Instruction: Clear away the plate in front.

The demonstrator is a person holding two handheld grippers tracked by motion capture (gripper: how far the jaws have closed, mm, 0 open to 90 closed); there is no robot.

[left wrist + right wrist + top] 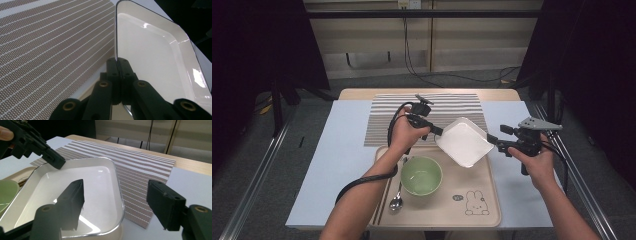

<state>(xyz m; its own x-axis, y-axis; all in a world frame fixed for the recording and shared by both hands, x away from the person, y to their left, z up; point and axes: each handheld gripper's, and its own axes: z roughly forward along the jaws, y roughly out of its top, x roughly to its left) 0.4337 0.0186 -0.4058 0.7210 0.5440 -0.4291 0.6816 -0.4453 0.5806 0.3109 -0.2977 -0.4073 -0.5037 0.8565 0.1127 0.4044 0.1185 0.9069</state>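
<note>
A white square plate (463,141) hangs tilted above the far right corner of the beige tray (437,210). My left gripper (438,131) is shut on the plate's left rim; in the left gripper view the jaws (117,62) pinch the thin edge of the plate (150,55). My right gripper (492,139) is at the plate's right corner. In the right gripper view its jaws (115,186) stand open and straddle the rim of the plate (100,182), one jaw over the inside, one outside, neither pressing. The left gripper (53,157) shows at the plate's far edge.
On the tray, a green bowl (421,175) sits left of centre, with a spoon (396,200) and chopsticks (382,200) along the left side. A striped placemat (452,107) lies beyond the tray on the pale table cover (342,150). Dark curtains flank the table.
</note>
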